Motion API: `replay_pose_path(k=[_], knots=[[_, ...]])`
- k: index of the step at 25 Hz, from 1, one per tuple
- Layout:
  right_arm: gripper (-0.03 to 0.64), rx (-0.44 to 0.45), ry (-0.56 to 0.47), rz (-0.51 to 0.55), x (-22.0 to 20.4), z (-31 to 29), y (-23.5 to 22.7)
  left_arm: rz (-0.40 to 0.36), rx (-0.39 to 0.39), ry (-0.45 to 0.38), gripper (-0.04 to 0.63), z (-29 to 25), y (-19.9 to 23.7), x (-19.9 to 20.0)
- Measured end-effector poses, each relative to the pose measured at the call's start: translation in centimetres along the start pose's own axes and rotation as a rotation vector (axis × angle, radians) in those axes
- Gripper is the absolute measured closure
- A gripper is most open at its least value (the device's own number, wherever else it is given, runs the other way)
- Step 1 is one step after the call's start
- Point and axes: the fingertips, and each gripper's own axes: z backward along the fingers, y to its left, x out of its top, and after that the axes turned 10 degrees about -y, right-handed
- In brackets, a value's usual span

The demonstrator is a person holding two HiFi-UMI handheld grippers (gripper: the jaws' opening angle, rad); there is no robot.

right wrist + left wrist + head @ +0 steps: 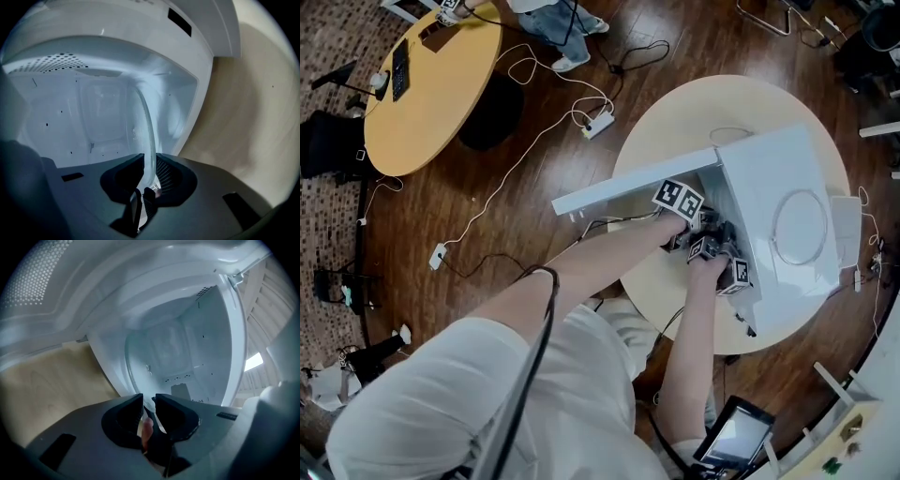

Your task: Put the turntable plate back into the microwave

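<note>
Right claw (149,160), plate (148,123), seemingly inside microwave (51,117)

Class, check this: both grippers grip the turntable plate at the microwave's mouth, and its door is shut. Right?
No: the door stands open, as the head view shows. The left gripper and right gripper do grip the turntable plate at the mouth of the microwave.

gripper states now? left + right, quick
Left gripper: closed on the rim of the turntable plate.
Right gripper: closed on the turntable plate's rim too.
</note>
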Motion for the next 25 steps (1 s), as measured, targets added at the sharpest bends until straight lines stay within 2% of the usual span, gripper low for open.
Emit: replay_pose_path(k=[5,7,15,18,22,25], knots=[[0.565,0.003,0.006,0.003,0.1,0.1,-0.1,0.049,0.048,-0.022,0.531,-0.8,0.8,0.0],[0.565,0.011,0.028,-0.001,-0.2,0.2,0.1,0.061,0.065,-0.045,0.581,-0.9,1.0,0.2],[0.565,0.023,0.085,0.014,-0.9,0.5,0.1,0.085,0.071,-0.065,0.587,-1.1,1.1,0.7],[0.565,0.026,0.105,0.017,-1.1,0.7,0.1,0.079,0.048,-0.082,0.588,-1.8,0.4,1.5],[0.565,0.021,0.094,0.012,-0.8,0.7,-0.1,0.025,0.046,-0.038,0.588,-2.9,-0.4,1.8],[0.565,0.020,0.088,0.010,-0.8,0.7,-0.1,0.040,0.052,-0.024,0.588,-2.5,0.1,1.5]])
